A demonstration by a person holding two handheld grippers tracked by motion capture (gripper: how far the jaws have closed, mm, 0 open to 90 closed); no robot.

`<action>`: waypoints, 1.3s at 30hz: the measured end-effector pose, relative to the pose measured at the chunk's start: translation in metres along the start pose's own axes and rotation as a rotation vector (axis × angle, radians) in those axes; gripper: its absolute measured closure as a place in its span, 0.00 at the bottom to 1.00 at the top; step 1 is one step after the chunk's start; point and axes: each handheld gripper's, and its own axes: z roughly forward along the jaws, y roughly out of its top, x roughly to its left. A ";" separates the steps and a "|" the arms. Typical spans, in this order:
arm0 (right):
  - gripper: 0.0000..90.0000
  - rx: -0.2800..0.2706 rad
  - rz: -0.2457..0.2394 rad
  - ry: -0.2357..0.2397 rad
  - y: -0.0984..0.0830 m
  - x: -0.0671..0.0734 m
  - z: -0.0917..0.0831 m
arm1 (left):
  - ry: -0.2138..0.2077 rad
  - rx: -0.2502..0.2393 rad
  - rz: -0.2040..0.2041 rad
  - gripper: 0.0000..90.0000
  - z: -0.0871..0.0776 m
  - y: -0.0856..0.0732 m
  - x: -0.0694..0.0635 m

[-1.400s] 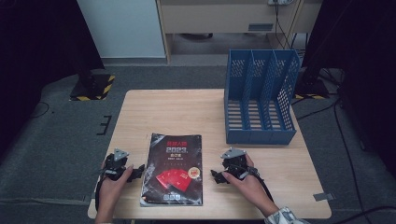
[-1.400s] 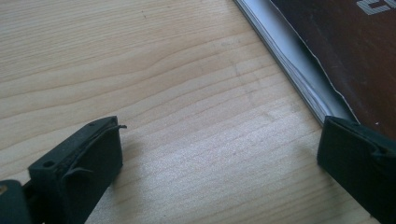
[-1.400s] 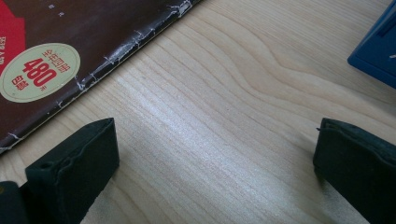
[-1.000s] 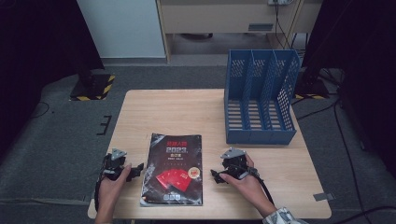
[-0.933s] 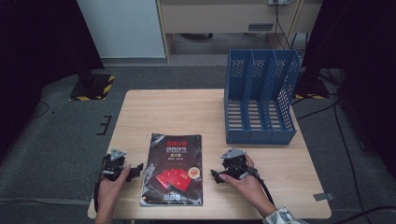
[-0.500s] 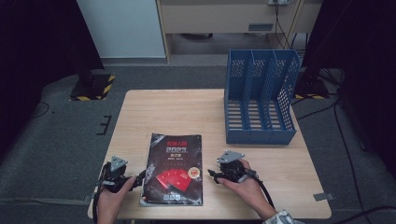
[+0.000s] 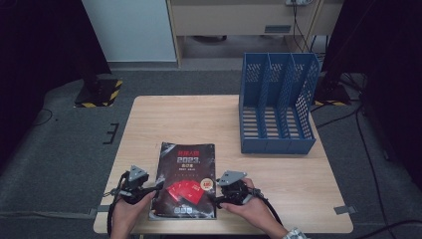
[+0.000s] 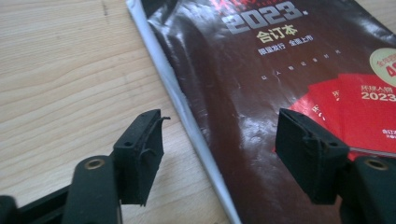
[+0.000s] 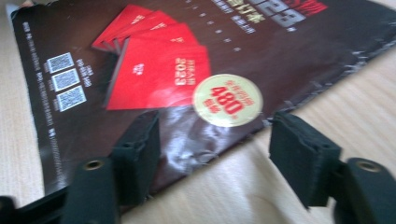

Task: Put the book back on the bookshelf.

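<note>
While lying flat at table (image 7: pixel 278 179) near edge, book (image 7: pixel 185 179) runs long axis front-to-back, title end away from person. Cover glossy dark, red cards, gold sticker. Left gripper (image 7: pixel 149 188) jaws apart, just closing, astride left edge; right gripper (image 7: pixel 217 198) jaws apart, just opening, astride right edge.

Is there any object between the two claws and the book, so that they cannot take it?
No. The left claw and the right claw already straddle the side edges of the book, jaws apart. Bare table lies around it.
</note>
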 end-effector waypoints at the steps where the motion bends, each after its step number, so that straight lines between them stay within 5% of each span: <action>1: 0.35 0.000 0.000 0.000 0.000 0.000 0.000 | 0.000 0.004 0.010 0.36 0.002 0.001 -0.001; 15: 0.29 0.010 0.020 0.027 -0.003 0.007 0.011 | -0.056 0.012 -0.013 0.42 0.020 0.007 -0.002; 22: 0.28 0.006 0.025 0.024 -0.004 0.007 0.012 | -0.041 -0.036 -0.046 0.44 0.017 0.009 0.004; 29: 0.28 0.009 0.022 0.026 -0.004 0.007 0.012 | -0.011 -0.023 -0.031 0.34 0.028 0.013 0.009; 39: 0.28 0.009 0.022 0.025 -0.004 0.007 0.012 | -0.098 -0.056 -0.058 0.39 0.031 0.017 0.011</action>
